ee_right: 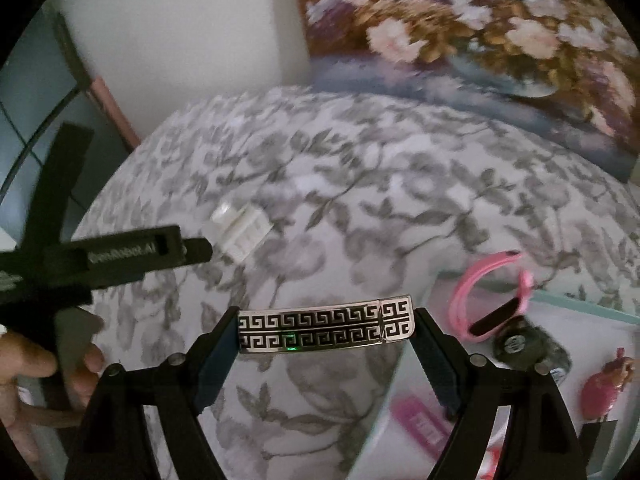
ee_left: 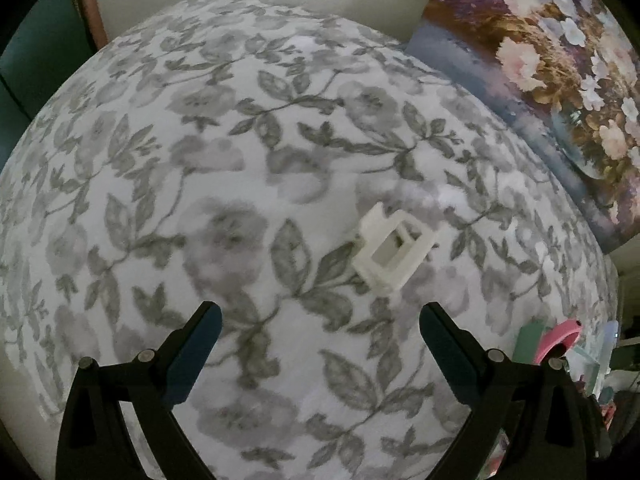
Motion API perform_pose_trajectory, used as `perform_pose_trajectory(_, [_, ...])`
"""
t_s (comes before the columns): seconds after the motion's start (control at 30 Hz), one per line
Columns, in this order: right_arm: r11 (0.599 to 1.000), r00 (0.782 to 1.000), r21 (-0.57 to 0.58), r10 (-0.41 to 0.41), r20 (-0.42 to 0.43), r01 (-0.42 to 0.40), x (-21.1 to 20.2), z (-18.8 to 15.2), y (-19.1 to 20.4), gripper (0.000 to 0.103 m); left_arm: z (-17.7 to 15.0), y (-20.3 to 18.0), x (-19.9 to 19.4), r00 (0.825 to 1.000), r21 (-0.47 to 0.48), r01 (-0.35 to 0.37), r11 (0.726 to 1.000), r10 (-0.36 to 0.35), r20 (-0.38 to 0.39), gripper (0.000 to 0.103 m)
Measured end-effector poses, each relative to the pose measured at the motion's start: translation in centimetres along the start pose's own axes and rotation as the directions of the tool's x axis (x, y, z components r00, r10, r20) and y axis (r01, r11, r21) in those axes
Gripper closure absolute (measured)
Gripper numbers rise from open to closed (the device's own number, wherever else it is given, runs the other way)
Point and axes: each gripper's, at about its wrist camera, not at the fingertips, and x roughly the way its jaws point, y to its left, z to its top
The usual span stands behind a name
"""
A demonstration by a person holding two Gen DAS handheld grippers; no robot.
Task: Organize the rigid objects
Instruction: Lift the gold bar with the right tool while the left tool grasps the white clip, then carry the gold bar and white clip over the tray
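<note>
My right gripper (ee_right: 326,330) is shut on a long silver bar with a black Greek-key pattern (ee_right: 326,327), held by its two ends above the floral cloth. A small white plastic frame piece (ee_left: 394,248) lies on the cloth just ahead of my left gripper (ee_left: 320,318), which is open with nothing between its fingers. In the right wrist view that white plastic frame piece (ee_right: 242,234) lies at the middle left, with the left gripper's black body (ee_right: 132,254) reaching toward it from the left edge, held by a hand (ee_right: 24,364).
A grey floral cloth (ee_left: 240,160) covers the surface. A flower painting (ee_right: 480,40) leans against the back wall. At the right sit a pink wristband (ee_right: 500,296), a dark round object (ee_right: 520,346), a pink bottle-shaped item (ee_right: 608,388) and a pink flat piece (ee_right: 420,420) on a pale tray (ee_right: 580,304).
</note>
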Motion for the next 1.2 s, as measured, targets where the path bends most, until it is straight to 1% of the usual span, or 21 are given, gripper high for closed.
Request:
perform_pose_trajectory(0.2, [0.998, 0.999, 0.053, -0.018, 0.040, 0.016, -1.4, 0.6, -2.6, 0.018, 0.4, -1.4, 0.8, 0.999, 0.039, 0.015, 0.999, -0.016, 0.028, 0.005])
perform_pose_trajectory(0.27, [0.998, 0.998, 0.064, -0.025, 0.049, 0.022, -1.8, 0.8, -3.5, 0.018, 0.7, -1.9, 1.7, 0.999, 0.064, 0.005, 0.998, -0.007, 0.036, 0.005])
perform_pose_trajectory(0.33, [0.997, 0.998, 0.077, -0.034, 0.057, 0.029, -1.9, 1.0, -4.3, 0.018, 0.8, -2.0, 2.3, 0.999, 0.066, -0.001, 0.998, -0.002, 0.043, 0.006])
perform_pose_trajectory(0.4, [0.995, 0.997, 0.092, -0.040, 0.065, 0.034, -2.2, 1.2, -5.3, 0.018, 0.9, -2.0, 2.9, 0.999, 0.061, 0.008, 0.998, -0.010, 0.043, 0.016])
perform_pose_trajectory(0.43, [0.995, 0.997, 0.098, -0.042, 0.067, 0.035, -2.2, 1.3, -5.7, 0.018, 1.0, -2.0, 3.3, 0.999, 0.060, 0.013, 0.998, -0.016, 0.038, 0.023])
perform_pose_trajectory(0.5, [0.993, 0.996, 0.115, -0.047, 0.070, 0.038, -2.3, 1.4, -6.5, 0.018, 1.2, -1.9, 3.9, 0.999, 0.059, 0.016, 0.998, -0.019, 0.039, 0.024])
perform_pose_trajectory(0.6, [0.991, 0.996, 0.131, -0.048, 0.072, 0.039, -2.3, 1.4, -7.4, 0.018, 1.3, -2.1, 4.0, 0.998, 0.070, 0.010, 0.997, -0.014, 0.063, 0.026])
perform_pose_trajectory(0.67, [0.990, 0.996, 0.138, -0.050, 0.068, 0.040, -2.2, 1.3, -7.7, 0.018, 1.4, -2.4, 3.9, 0.997, 0.085, 0.013, 0.996, -0.019, 0.078, 0.032])
perform_pose_trajectory(0.7, [0.989, 0.997, 0.141, -0.050, 0.064, 0.041, -2.1, 1.2, -7.8, 0.018, 1.4, -2.6, 3.9, 0.996, 0.095, 0.016, 0.995, -0.024, 0.085, 0.034])
perform_pose_trajectory(0.8, [0.989, 0.997, 0.145, -0.046, 0.053, 0.038, -1.8, 1.1, -8.0, 0.018, 1.2, -3.1, 4.0, 0.995, 0.116, 0.028, 0.993, -0.038, 0.088, 0.046])
perform_pose_trajectory(0.83, [0.989, 0.998, 0.144, -0.046, 0.051, 0.038, -1.8, 1.0, -8.0, 0.018, 1.2, -3.2, 4.0, 0.995, 0.124, 0.033, 0.992, -0.044, 0.087, 0.053])
perform_pose_trajectory(0.87, [0.989, 0.998, 0.143, -0.045, 0.050, 0.038, -1.7, 1.0, -8.0, 0.018, 1.1, -3.4, 3.9, 0.995, 0.134, 0.033, 0.990, -0.045, 0.089, 0.057])
perform_pose_trajectory(0.97, [0.990, 0.998, 0.135, -0.045, 0.040, 0.039, -1.7, 0.9, -7.8, 0.018, 0.9, -4.1, 3.7, 0.995, 0.168, 0.018, 0.986, -0.034, 0.092, 0.058])
perform_pose_trajectory(1.1, [0.989, 0.999, 0.143, -0.041, 0.025, 0.037, -1.8, 0.6, -7.9, 0.018, 0.4, -4.2, 3.0, 0.996, 0.169, 0.018, 0.985, -0.032, 0.080, 0.058])
perform_pose_trajectory(1.2, [0.986, 0.999, 0.162, -0.052, 0.005, 0.050, -2.6, 0.0, -8.3, 0.018, -0.1, -4.6, 1.4, 0.996, 0.172, 0.027, 0.985, -0.042, 0.084, 0.058])
